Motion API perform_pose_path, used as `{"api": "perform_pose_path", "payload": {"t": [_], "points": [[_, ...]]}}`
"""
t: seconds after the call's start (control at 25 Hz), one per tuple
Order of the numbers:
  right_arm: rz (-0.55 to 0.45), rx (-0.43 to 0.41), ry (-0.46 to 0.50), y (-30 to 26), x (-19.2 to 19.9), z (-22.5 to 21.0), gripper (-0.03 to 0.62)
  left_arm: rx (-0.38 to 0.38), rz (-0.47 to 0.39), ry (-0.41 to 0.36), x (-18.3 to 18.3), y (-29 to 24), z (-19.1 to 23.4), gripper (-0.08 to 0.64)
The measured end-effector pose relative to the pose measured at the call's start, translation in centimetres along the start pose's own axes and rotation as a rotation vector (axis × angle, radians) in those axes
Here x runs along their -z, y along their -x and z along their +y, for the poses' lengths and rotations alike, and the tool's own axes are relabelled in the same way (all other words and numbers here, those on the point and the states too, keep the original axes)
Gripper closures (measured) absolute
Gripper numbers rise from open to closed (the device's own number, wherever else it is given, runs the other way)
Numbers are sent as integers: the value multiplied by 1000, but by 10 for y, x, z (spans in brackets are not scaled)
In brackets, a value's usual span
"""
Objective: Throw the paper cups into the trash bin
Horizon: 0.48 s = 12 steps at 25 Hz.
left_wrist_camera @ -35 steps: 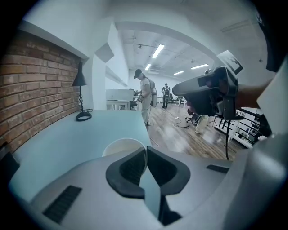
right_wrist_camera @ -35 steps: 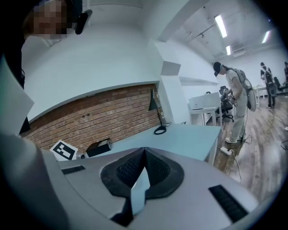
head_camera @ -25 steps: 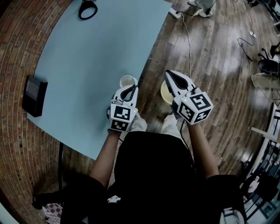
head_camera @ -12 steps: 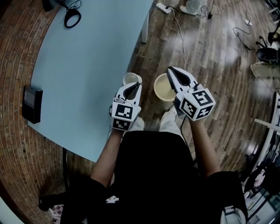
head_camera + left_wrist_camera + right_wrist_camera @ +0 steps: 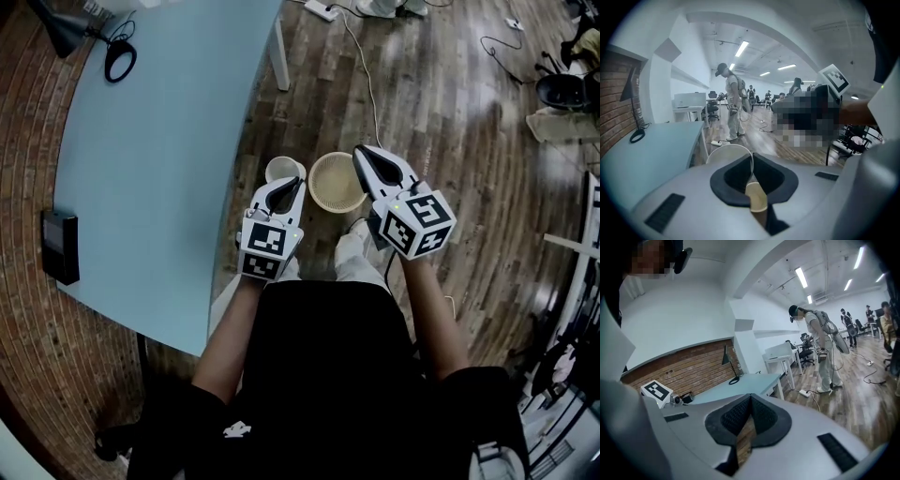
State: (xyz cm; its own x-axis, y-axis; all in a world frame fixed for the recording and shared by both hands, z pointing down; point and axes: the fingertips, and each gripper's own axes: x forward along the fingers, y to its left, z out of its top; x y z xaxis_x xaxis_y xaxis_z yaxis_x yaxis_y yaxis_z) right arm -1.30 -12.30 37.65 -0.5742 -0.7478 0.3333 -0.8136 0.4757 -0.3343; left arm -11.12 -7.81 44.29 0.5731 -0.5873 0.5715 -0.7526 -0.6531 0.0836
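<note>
A small white paper cup hangs over the wood floor, and my left gripper is shut on its rim. In the left gripper view the cup's rim curves away to the left of the pinching left gripper. A round beige woven trash bin stands on the floor just right of the cup, its mouth open upward. My right gripper reaches over the bin's right rim. Its jaws meet at the tip with nothing between them, as the right gripper view shows for the right gripper.
The pale blue table lies to the left, with a black device and a lamp cable loop on it. A power strip and cable lie on the floor ahead. A person stands farther off.
Both grippers have moved off the table's edge and out over the floor. The cup has gone along in the left gripper. The bin has come out from under the right gripper.
</note>
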Motion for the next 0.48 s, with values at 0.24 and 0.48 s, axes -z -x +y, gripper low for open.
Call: {"api": "perform_pose_path", "payload": {"t": [0.24, 0.48], "points": [[4, 22, -12, 16, 0, -43, 588, 24, 31, -14, -9, -37, -27, 535], [31, 34, -29, 35, 7, -86, 588, 44, 27, 7, -19, -75, -55, 535]]}}
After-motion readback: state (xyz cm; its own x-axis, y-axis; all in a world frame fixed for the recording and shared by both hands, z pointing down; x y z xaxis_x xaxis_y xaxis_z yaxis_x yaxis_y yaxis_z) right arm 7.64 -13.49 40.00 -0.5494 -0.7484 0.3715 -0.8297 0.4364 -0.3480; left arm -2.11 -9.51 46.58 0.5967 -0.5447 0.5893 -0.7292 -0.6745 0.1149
